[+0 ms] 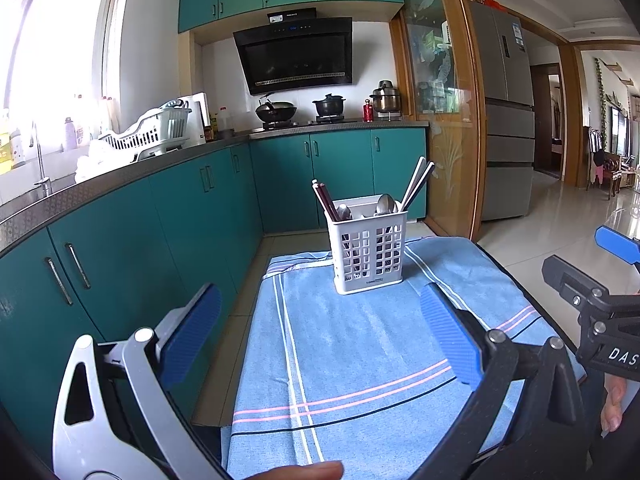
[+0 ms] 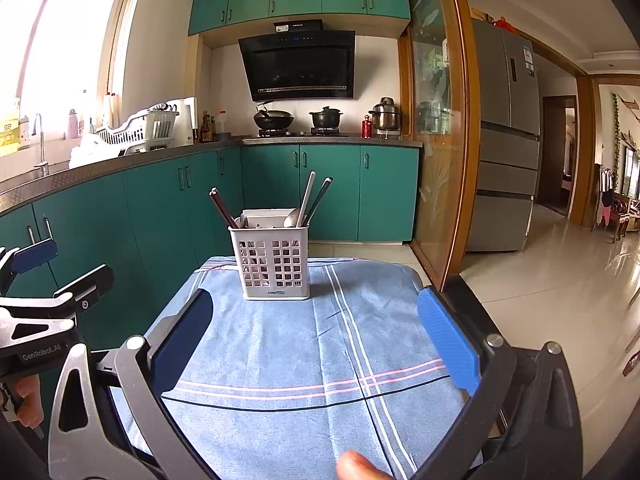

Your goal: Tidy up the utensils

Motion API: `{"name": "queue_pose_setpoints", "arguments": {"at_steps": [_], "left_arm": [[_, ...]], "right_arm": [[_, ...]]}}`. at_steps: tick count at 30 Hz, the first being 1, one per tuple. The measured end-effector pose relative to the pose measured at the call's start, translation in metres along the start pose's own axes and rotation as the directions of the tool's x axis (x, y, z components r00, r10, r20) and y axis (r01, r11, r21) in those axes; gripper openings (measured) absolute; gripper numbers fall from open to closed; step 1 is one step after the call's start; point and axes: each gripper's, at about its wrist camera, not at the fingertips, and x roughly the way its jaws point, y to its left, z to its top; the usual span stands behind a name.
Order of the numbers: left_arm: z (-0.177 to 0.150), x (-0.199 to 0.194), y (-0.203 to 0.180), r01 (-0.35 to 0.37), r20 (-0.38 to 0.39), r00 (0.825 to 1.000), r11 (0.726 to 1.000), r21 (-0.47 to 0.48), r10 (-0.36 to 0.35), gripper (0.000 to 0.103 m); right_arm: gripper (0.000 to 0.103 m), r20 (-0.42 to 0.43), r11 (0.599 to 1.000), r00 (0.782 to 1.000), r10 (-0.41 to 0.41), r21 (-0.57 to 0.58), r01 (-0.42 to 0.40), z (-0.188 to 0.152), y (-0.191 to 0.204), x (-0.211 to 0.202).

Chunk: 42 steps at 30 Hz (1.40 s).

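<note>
Both my wrist cams look forward, slightly down over the blue cloth [image 1: 360,340] toward the stove wall. Left one sits left, right one right, side by side. Both catch the white utensil caddy [image 2: 275,266] up close, and each other's hand-held gripper.

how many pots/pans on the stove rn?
2: a wok on the left burner and a black lidded pot on the right burner. A steel pot stands beside the stove, off the burners.

One utensil basket [image 1: 366,258], two spoons [image 1: 385,204], one striped cloth [image 1: 360,360].
</note>
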Motion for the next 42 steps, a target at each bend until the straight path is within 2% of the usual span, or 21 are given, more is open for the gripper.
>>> {"name": "queue_pose_setpoints", "arguments": {"at_steps": [42], "left_arm": [[0.002, -0.011, -0.011, 0.005, 0.012, 1.000, 1.000, 0.014, -0.006, 0.099]], "right_arm": [[0.100, 0.015, 1.000, 1.000, -0.005, 0.003, 0.004, 0.002, 0.000, -0.014]]}}
